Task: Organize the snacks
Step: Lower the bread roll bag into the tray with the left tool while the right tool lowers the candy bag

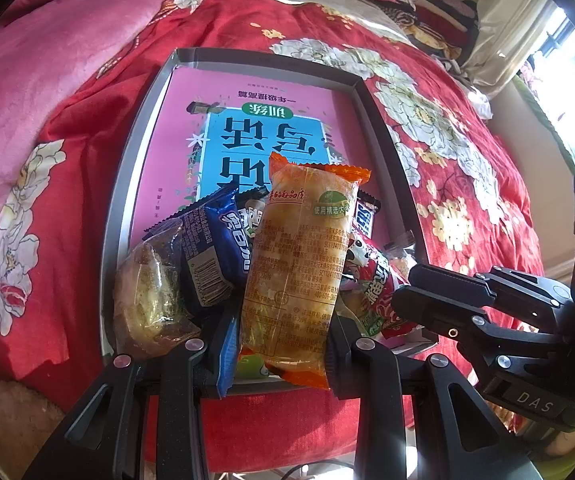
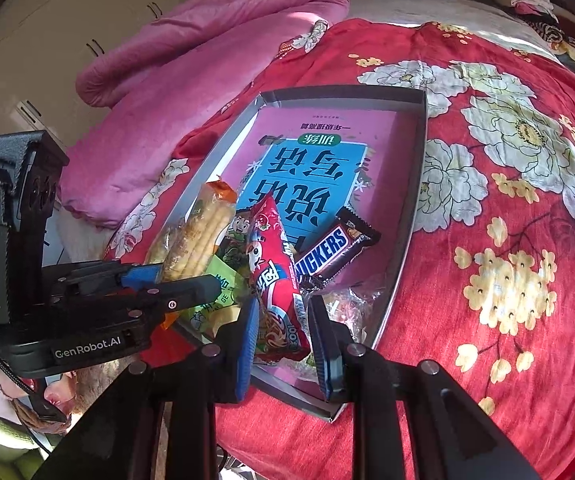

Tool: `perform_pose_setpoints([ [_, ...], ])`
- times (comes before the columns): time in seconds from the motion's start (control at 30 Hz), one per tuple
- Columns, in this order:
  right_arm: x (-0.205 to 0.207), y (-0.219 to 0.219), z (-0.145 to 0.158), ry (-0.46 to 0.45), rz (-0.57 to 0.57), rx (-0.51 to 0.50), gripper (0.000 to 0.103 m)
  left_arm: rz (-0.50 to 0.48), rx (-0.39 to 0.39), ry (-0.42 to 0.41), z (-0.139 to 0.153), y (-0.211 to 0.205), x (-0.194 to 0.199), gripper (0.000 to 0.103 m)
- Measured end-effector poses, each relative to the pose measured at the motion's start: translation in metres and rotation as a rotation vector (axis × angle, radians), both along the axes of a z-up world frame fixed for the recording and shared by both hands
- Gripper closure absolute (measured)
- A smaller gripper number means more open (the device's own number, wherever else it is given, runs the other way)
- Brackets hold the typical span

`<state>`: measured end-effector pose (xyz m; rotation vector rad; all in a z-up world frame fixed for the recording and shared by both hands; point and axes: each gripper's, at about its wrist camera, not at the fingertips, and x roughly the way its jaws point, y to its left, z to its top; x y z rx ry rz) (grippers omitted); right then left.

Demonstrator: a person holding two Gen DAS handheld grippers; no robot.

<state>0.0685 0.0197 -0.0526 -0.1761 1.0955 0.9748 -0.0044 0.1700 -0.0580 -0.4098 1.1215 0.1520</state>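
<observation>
Snack packets (image 2: pixel 275 264) lie heaped in the box's (image 2: pixel 417 184) near end, seemingly atop a book (image 2: pixel 311 160).

The orange cracker pack (image 1: pixel 299 272) covers the lower book cover (image 1: pixel 247 120) and most of the Snickers bar (image 1: pixel 365 216). At 5 o'clock, the right gripper (image 1: pixel 419 296) hides part of the red snack bag (image 1: pixel 371 296).

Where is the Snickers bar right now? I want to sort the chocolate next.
In the right wrist view the Snickers bar lies inside the grey tray, on the pink book, just right of the red snack packet that the right gripper holds.
</observation>
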Motion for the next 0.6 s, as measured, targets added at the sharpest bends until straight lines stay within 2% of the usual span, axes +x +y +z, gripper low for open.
perform_pose_setpoints([
  [0.6, -0.011, 0.0082, -0.0023, -0.046, 0.058, -0.034, 0.077, -0.013, -0.011, 0.02, -0.003, 0.0001, 0.0066, 0.067],
])
